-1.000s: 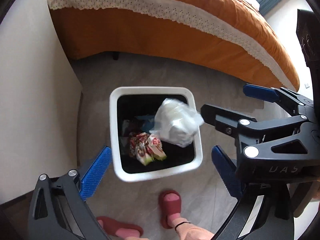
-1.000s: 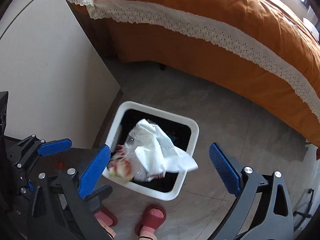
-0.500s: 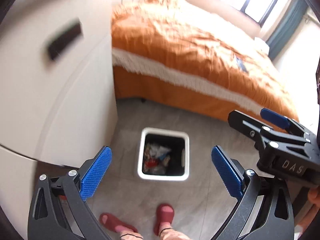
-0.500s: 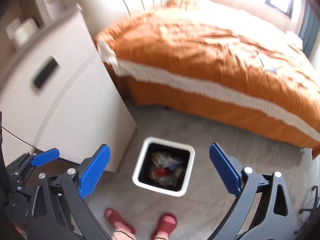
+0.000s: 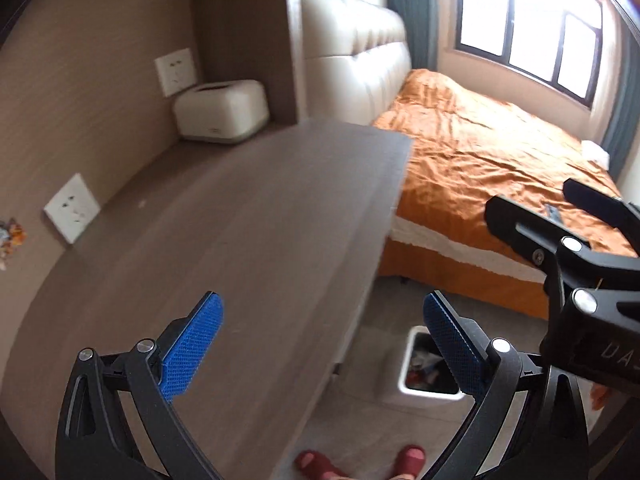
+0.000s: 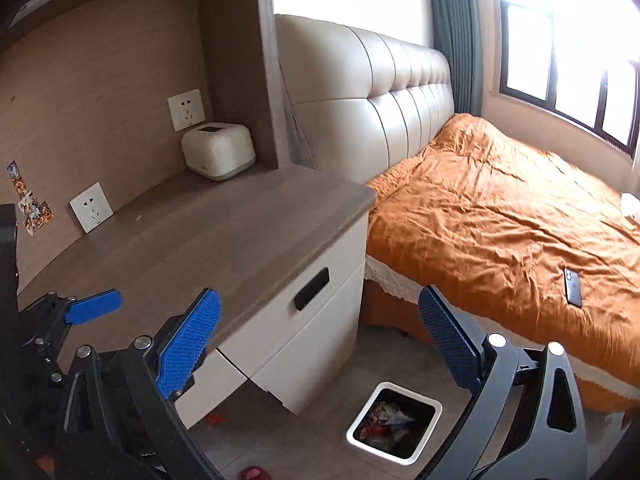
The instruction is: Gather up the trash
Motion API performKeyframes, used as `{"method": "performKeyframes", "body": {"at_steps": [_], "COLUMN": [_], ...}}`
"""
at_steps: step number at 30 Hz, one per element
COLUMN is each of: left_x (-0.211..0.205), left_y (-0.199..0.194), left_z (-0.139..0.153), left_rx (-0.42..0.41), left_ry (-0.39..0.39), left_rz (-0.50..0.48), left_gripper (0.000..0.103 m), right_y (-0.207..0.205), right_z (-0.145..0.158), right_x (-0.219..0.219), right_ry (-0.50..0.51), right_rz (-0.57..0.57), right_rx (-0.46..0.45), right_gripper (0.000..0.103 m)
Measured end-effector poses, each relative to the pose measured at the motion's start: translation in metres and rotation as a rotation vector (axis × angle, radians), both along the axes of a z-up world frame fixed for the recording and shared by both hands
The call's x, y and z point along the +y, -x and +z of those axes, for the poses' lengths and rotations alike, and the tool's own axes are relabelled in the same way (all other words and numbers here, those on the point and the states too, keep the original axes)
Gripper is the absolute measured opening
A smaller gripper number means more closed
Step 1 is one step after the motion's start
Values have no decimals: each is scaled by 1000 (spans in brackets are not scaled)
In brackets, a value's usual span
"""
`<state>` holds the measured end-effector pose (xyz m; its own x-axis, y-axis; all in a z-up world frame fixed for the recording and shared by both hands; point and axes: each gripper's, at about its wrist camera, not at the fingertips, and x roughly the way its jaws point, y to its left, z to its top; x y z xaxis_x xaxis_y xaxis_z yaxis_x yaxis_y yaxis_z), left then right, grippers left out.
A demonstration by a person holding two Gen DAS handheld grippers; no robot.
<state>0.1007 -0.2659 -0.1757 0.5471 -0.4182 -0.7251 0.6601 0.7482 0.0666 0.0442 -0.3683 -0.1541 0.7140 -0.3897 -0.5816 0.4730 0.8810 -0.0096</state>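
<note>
Left wrist view first: at the far left of the brown wall panel a wall socket (image 5: 72, 213) sits low, with a second socket (image 5: 176, 71) higher up beside a cream tissue box (image 5: 221, 111) that stands at the back of the tabletop (image 5: 248, 216), whose bare wood-grain surface is blurred; the left tool (image 5: 322, 346) hangs above the tabletop's front edge with its blue pads (image 5: 191, 347) spread wide apart and nothing between them; past the edge, down on the grey floor, the white trash bin (image 5: 420, 384) stands partly behind the tool's other pad, with crumpled trash (image 5: 425, 364) lying inside it; two red slippers (image 5: 410, 459) show at the bottom, and the orange bed (image 5: 488, 160) fills the right under a bright window (image 5: 528, 28). In the right wrist view, small stickers (image 6: 30, 204) cling to the wall panel at left, the white drawer front (image 6: 304, 320) faces the floor below the tabletop, the right tool (image 6: 318, 342) is likewise held wide apart and empty, the bin sits on the floor between its fingers with colourful wrappers in it, and a dark phone (image 6: 573, 287) lies flat on the bed cover at right
</note>
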Motion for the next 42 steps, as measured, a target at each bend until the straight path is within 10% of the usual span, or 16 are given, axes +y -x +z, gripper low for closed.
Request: {"method": "performKeyframes", "body": {"at_steps": [18, 42], "left_x": [226, 284], "left_y": [-57, -81], "left_z": [80, 74], "left_rx": [-70, -76], "left_ry": [130, 151], "left_rz": [388, 428], "left_gripper": [98, 98], "right_y": [-98, -125], "right_z": [54, 51], "right_x": [170, 218], "right_ry": [47, 94], "right_rz": [357, 391], "right_rx": [-113, -80], "right_gripper": [99, 99]}}
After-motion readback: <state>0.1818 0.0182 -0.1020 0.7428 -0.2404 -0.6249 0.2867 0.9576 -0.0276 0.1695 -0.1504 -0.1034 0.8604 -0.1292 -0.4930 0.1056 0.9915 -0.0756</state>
